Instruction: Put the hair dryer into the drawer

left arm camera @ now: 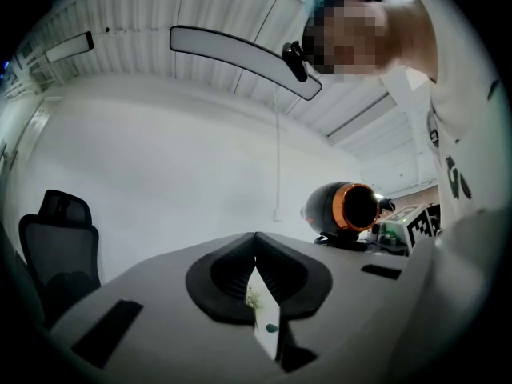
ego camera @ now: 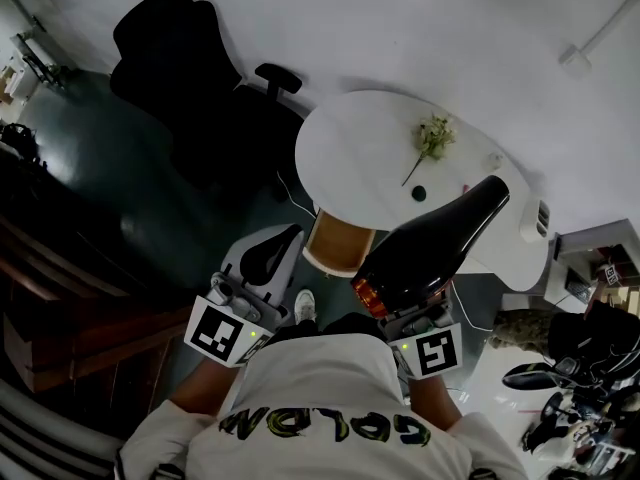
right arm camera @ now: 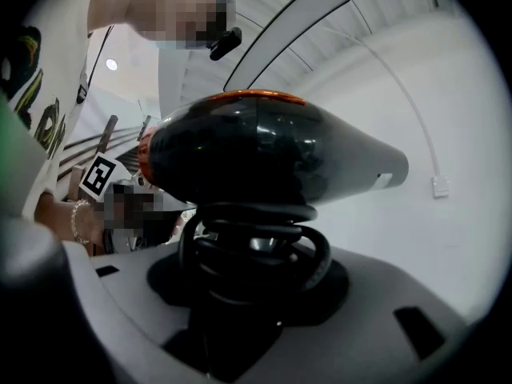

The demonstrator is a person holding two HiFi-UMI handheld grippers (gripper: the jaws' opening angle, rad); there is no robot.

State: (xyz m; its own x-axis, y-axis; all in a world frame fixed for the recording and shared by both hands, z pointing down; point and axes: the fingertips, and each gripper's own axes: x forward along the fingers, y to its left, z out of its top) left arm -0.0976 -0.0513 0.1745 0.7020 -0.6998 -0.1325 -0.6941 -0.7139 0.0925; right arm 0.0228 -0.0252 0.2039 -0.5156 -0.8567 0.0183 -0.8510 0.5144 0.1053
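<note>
The hair dryer [ego camera: 435,248] is black with an orange ring at its rear end, and its nozzle points toward the white table. My right gripper [ego camera: 410,313] is shut on its handle, which has the black cord coiled around it. In the right gripper view the dryer [right arm camera: 264,154] stands on the jaws and hides their tips. My left gripper [ego camera: 268,253] hangs beside it at the left, jaws together and holding nothing. The left gripper view shows only a thin slit between the jaws, with the dryer [left arm camera: 350,209] off to the right. I can make out no drawer.
A round white table [ego camera: 360,148] ahead carries a dried flower sprig [ego camera: 432,138] and a small dark object. A tan stool [ego camera: 338,240] stands at the table's near edge. A black office chair [ego camera: 190,78] is at the back left. Dark wooden furniture [ego camera: 60,298] lines the left.
</note>
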